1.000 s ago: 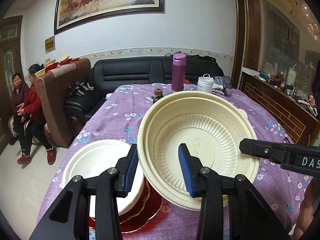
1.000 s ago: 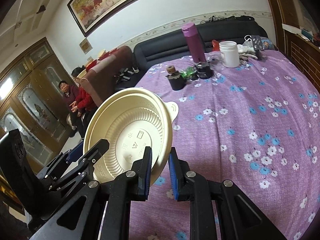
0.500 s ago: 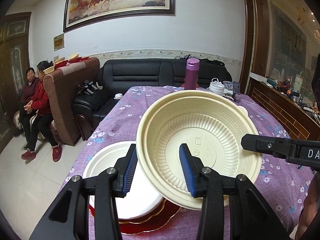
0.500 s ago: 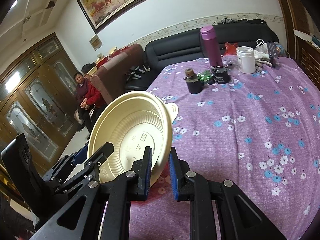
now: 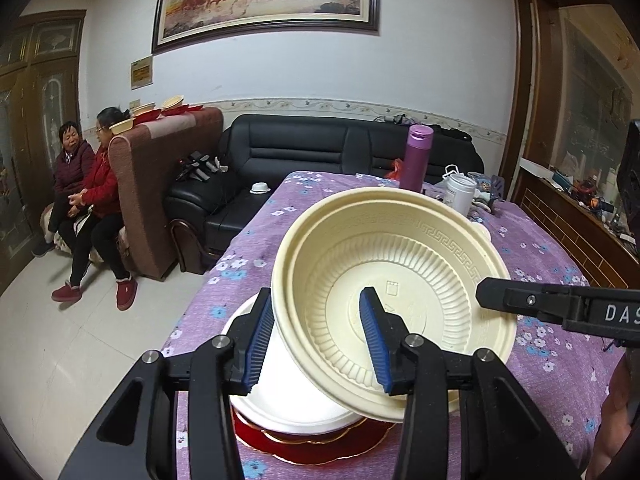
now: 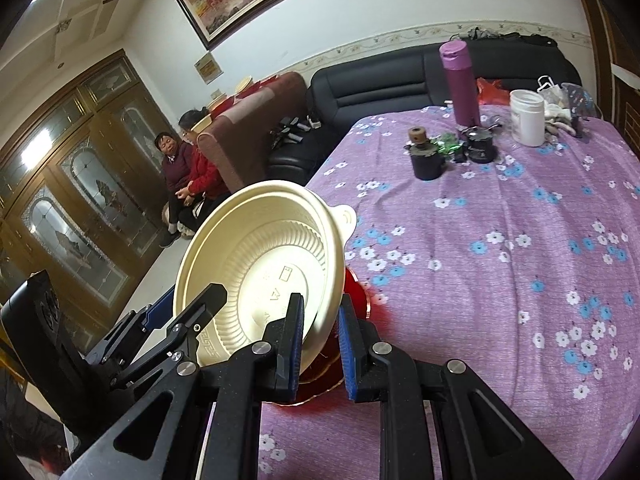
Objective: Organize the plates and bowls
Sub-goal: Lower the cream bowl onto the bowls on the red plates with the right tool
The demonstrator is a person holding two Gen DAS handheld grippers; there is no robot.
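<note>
Bowl-carrying is where I am now: the cream bowl (image 5: 420, 280) hangs tilted in the air between both of my claws, its open side turned toward me, above the near end of the table (image 6: 500, 288) with the purple flowered cloth. My left gripper (image 5: 318, 336) straddles the bowl's near wall at a middling width, one blue pad against the outside and the other lying inside on the ribbed slope. My right gripper (image 6: 320, 340) is pinched narrow on the opposite rim. What has changed over the last second is the ground beneath. Both hands have drawn the bowl back across the table, and the stack below has slid further into sight. The white plate (image 5: 288, 400) lies on top of the red plate (image 5: 320, 450) with its gold edge, and the bowl's lower rim now hangs right over them without touching. From the right side the red edge shows under the bowl where before there was only cloth. I take that to mean the carry is nearly over. What is left is to level the bowl, lower it onto the white plate and let go with both claws.
</note>
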